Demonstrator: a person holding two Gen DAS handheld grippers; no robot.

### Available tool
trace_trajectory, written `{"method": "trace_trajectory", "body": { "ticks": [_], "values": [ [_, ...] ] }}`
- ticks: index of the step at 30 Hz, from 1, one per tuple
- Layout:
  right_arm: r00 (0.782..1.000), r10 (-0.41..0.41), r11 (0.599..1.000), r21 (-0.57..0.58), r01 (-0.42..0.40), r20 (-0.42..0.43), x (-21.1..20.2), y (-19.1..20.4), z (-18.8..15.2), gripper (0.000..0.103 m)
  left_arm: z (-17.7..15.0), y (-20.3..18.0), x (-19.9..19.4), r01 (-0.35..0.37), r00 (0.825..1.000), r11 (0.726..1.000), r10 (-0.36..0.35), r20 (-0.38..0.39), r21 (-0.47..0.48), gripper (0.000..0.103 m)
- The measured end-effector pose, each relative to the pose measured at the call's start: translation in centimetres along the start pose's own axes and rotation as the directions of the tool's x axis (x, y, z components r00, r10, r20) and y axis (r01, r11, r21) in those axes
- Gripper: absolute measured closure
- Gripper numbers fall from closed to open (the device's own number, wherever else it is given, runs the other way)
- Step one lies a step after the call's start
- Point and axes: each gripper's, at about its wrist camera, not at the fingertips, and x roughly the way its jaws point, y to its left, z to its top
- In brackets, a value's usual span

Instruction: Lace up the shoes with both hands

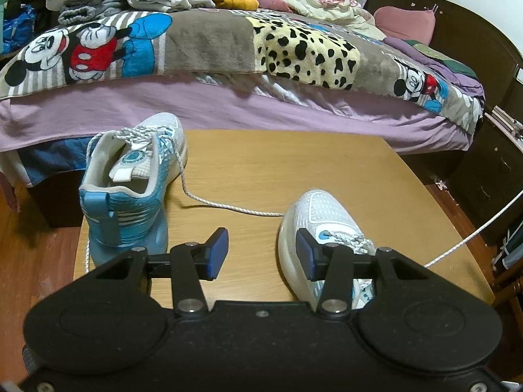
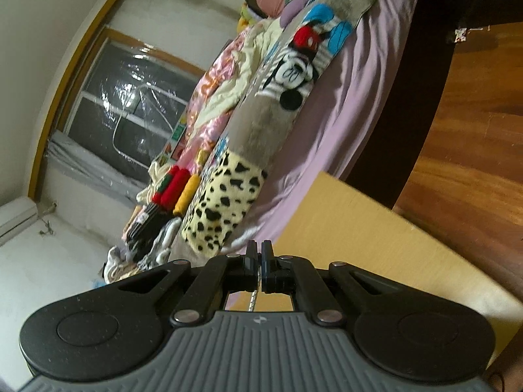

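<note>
Two white and blue sneakers stand on a wooden table (image 1: 261, 170). The far-left shoe (image 1: 130, 189) has its heel towards me, and its speckled lace (image 1: 209, 202) trails loose over the tabletop. The near-right shoe (image 1: 323, 215) points away, partly behind one finger. My left gripper (image 1: 263, 251) is open just left of that shoe, with nothing between its blue pads (image 1: 218, 251). A second lace (image 1: 474, 235) runs taut from the near shoe off to the right. In the right wrist view, my right gripper (image 2: 260, 254) is shut on a lace (image 2: 252, 302), held off the table's side.
A bed (image 1: 228, 107) with a purple sheet, cartoon blankets and piled clothes runs along the table's far edge. Dark wooden furniture (image 1: 490, 170) stands to the right. Wood floor (image 2: 474, 114) surrounds the table (image 2: 359, 228). A window (image 2: 124, 104) is on the far wall.
</note>
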Motion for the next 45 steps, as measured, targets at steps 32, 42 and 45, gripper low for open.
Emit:
{"method": "trace_trajectory", "body": {
  "ticks": [32,42,45],
  "values": [
    [0.953,-0.135,0.946,-0.321,0.042,-0.272,5.3,5.3,-6.8,0.009,1.3,-0.2,0.5,0.036,0.999,0.997,-0.035,0.021,-0.064,0.036],
    [0.918,-0.229,0.899,-0.433,0.072,-0.323,3.8,10.5,-10.0,0.0,-0.2,-2.7,-8.7,0.059,0.997,0.996,-0.055,0.053,-0.071,0.016],
    [0.904,-0.264,0.866,-0.496,0.069,-0.336,0.6,12.3,-11.7,0.0,-1.6,-4.0,-12.1,0.047,0.998,0.996,-0.045,0.037,-0.079,0.01]
  ]
}}
